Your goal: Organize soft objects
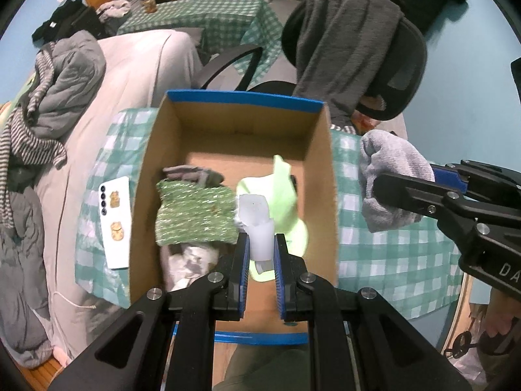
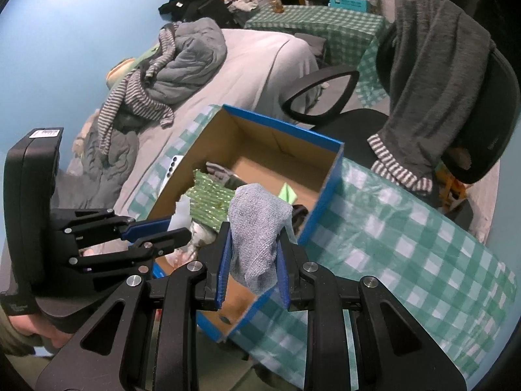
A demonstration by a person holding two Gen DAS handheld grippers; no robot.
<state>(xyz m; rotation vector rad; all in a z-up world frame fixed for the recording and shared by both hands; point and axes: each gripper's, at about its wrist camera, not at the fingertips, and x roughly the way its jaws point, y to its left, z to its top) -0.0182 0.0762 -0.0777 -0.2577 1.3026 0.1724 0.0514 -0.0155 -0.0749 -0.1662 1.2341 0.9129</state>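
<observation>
Blue-rimmed cardboard box [image 1: 156,150] already holds several cloths. My left claw [image 1: 262,244] pinches a white cloth [image 1: 257,224] over it; right claw [image 2: 254,254] pinches a grey knit cloth [image 2: 257,228] beside it. Both still to deposit.

I see the far half of the cardboard box [image 1: 241,150] floor bare, open from above. The near half is crowded: green knit cloth [image 1: 195,215], lime cloth [image 1: 286,195], a pale crumpled cloth [image 1: 192,260]. The office chair [image 1: 384,65] stands just behind the box; a phone [image 1: 114,224] lies left of it on the tabletop [image 1: 390,254].
</observation>
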